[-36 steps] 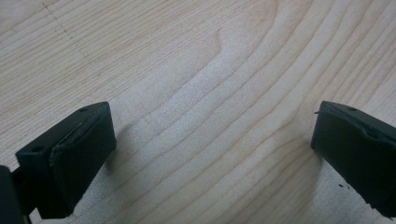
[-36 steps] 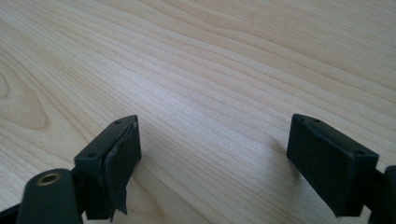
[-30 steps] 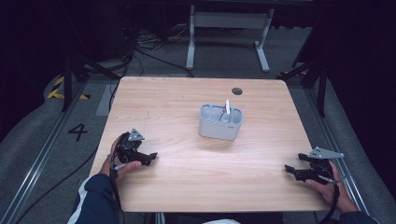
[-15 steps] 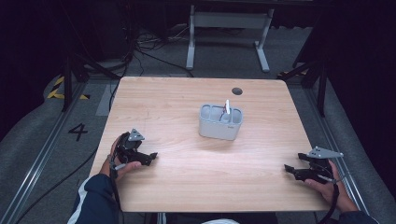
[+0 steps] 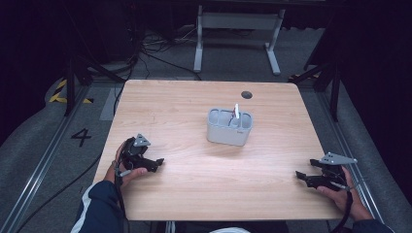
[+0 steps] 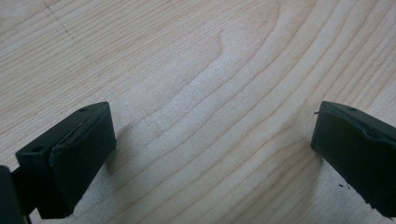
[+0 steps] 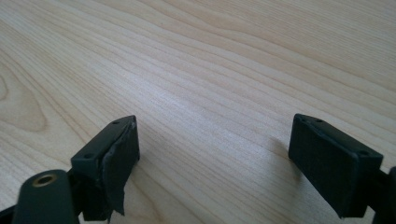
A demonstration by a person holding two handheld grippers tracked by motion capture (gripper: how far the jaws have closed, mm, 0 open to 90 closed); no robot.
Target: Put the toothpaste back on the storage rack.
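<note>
A grey holder (image 5: 230, 127) (a white stick upright inside) sits between and beyond both tongs. Left tongs (image 5: 156, 163) and right tongs (image 5: 300, 176) rest near the table's (image 5: 194, 189) front edge, jaws apart, bare wood between.

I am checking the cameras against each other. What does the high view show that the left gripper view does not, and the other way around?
High view: the grey caddy mid-table with a white item standing in it, the right gripper at the table's right edge, a hand, and the floor. Left gripper view: the wood grain close up between its two black jaws, set wide apart with nothing in between. Both: the left gripper low over the table.
</note>
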